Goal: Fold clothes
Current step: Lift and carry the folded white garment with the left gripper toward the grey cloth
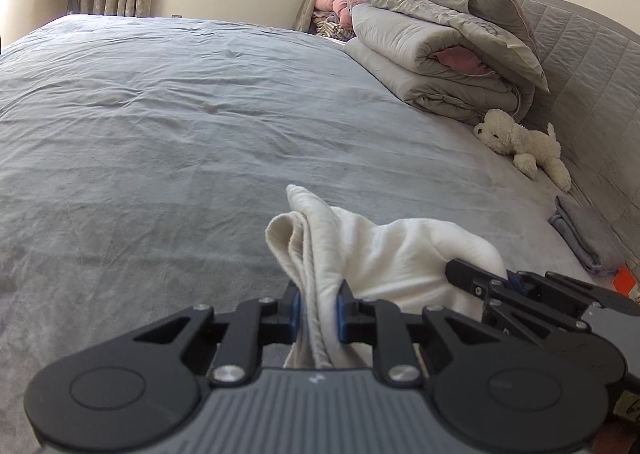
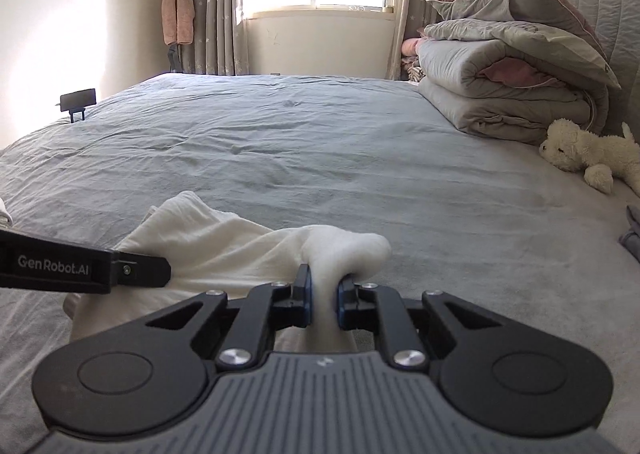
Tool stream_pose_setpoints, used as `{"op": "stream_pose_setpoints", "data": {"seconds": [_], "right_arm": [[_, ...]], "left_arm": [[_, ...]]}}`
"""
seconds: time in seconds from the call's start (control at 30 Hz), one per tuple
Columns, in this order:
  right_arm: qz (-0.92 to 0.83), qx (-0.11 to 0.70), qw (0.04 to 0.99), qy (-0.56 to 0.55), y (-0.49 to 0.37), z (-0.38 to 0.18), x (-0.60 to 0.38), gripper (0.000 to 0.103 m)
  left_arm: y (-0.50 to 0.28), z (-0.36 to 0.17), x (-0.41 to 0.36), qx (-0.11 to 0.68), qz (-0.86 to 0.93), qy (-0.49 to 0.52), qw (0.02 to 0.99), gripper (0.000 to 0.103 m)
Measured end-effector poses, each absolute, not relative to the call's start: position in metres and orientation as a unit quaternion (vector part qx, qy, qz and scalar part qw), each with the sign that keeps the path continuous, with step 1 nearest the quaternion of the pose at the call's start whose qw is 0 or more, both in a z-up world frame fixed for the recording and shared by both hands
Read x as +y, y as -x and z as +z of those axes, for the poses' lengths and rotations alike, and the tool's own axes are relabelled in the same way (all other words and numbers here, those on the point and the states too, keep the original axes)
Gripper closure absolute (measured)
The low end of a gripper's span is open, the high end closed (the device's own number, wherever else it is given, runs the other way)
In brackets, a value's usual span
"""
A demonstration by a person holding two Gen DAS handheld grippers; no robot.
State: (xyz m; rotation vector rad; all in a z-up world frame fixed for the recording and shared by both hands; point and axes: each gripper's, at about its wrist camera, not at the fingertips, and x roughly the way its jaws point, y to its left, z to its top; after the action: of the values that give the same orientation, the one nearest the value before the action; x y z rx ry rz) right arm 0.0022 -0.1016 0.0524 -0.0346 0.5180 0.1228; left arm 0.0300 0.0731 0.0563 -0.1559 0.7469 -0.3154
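Observation:
A white garment lies bunched on the grey bed close in front of both grippers. My left gripper is shut on a layered edge of it, the cloth standing up between the blue pads. My right gripper is shut on another fold of the same white garment, which bulges over its fingers. In the left wrist view the right gripper reaches into the cloth from the right. In the right wrist view the left gripper enters from the left, its tips hidden in the fabric.
A stack of folded grey quilts and a white plush toy sit at the back right by the padded headboard. A small folded grey cloth lies at the right edge. A dark stand is at the far left of the bed.

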Motion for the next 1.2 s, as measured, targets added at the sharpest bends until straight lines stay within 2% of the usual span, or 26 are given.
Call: {"op": "stream_pose_setpoints", "data": {"seconds": [0.2, 0.53, 0.73, 1.03, 1.2], "right_arm": [[0.069, 0.274, 0.959, 0.009, -0.006, 0.056, -0.104, 0.089], [0.092, 0.289, 0.952, -0.036, 0.002, 0.072, -0.131, 0.089], [0.104, 0.271, 0.955, -0.055, 0.019, 0.087, -0.154, 0.089], [0.070, 0.281, 0.956, -0.048, 0.030, 0.110, -0.222, 0.089], [0.061, 0.277, 0.958, -0.044, 0.031, 0.129, -0.287, 0.089]], "left_arm": [[-0.032, 0.053, 0.077, 0.377, -0.155, 0.095, 0.908, 0.087], [-0.013, 0.074, 0.075, 0.352, -0.175, 0.113, 0.913, 0.087], [0.000, 0.081, 0.060, 0.346, -0.182, 0.122, 0.912, 0.087], [0.005, 0.095, -0.010, 0.362, -0.220, 0.145, 0.894, 0.087], [-0.008, 0.102, -0.079, 0.371, -0.252, 0.157, 0.880, 0.087]]}}
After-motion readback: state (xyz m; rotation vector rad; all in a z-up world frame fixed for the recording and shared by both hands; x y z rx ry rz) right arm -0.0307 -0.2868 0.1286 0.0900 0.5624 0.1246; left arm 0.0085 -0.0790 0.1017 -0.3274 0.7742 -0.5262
